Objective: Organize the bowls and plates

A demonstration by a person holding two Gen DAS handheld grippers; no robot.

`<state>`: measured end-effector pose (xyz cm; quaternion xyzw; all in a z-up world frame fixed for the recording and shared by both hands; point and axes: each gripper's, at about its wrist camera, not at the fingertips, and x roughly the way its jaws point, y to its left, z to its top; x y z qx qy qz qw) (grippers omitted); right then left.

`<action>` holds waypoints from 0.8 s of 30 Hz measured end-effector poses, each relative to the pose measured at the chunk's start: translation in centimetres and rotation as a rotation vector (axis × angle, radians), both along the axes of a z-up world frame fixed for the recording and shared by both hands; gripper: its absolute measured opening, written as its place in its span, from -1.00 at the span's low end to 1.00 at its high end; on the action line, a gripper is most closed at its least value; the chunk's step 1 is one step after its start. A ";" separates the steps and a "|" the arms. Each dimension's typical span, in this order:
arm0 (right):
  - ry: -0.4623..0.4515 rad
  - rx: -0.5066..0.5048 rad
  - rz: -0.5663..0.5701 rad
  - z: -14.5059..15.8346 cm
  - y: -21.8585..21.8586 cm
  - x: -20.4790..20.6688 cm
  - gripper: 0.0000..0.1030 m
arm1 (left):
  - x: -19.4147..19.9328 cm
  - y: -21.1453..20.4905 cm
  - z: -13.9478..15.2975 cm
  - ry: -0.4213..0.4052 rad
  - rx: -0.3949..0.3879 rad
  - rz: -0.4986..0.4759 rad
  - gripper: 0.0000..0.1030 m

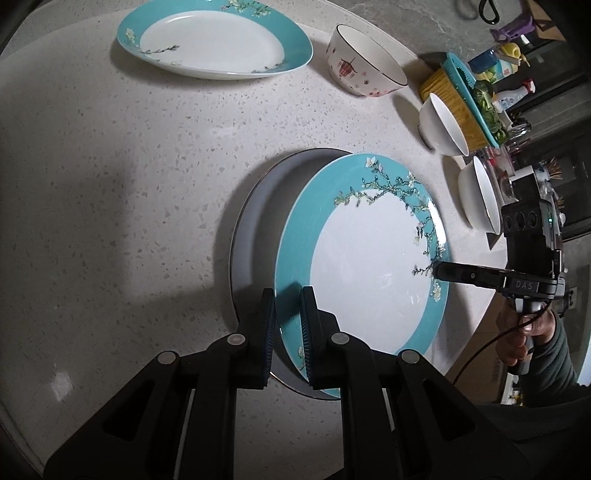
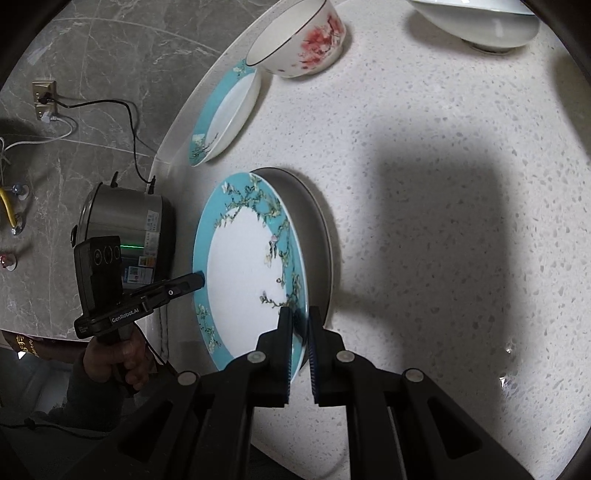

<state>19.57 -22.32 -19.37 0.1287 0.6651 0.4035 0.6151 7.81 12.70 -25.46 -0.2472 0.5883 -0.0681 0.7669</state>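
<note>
A teal-rimmed plate (image 1: 369, 266) (image 2: 243, 266) with a blossom branch pattern is held from two sides over a grey plate (image 1: 258, 221) (image 2: 314, 229) on the speckled table. My left gripper (image 1: 288, 295) (image 2: 197, 278) is shut on one rim. My right gripper (image 2: 299, 314) (image 1: 437, 269) is shut on the opposite rim. I cannot tell whether the two plates touch. A second teal-rimmed plate (image 1: 210, 40) (image 2: 229, 114) lies farther off. Beside it stands a bowl with red markings (image 1: 362, 70) (image 2: 299, 40). Two white bowls (image 1: 443, 125) (image 1: 480, 195) sit near the table edge.
A yellow and teal basket of greens (image 1: 458, 92) and some bottles stand behind the white bowls. Another white dish (image 2: 480, 22) is at the top of the right wrist view. A steel rice cooker (image 2: 129, 229) with a cable stands beyond the round table's edge (image 2: 173, 147).
</note>
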 end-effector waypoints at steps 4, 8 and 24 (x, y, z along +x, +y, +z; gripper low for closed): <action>-0.004 -0.010 0.006 -0.3 0.4 0.0 -0.79 | 1.0 -0.9 0.4 0.001 0.030 -0.011 -0.79; -0.003 -0.010 0.003 -0.4 0.5 -0.1 -0.79 | 1.1 -1.1 0.6 -0.001 0.042 -0.012 -0.78; -0.256 -0.293 0.055 2.2 4.1 -2.6 -0.60 | 1.2 -3.6 1.4 -0.037 0.205 -0.036 -0.63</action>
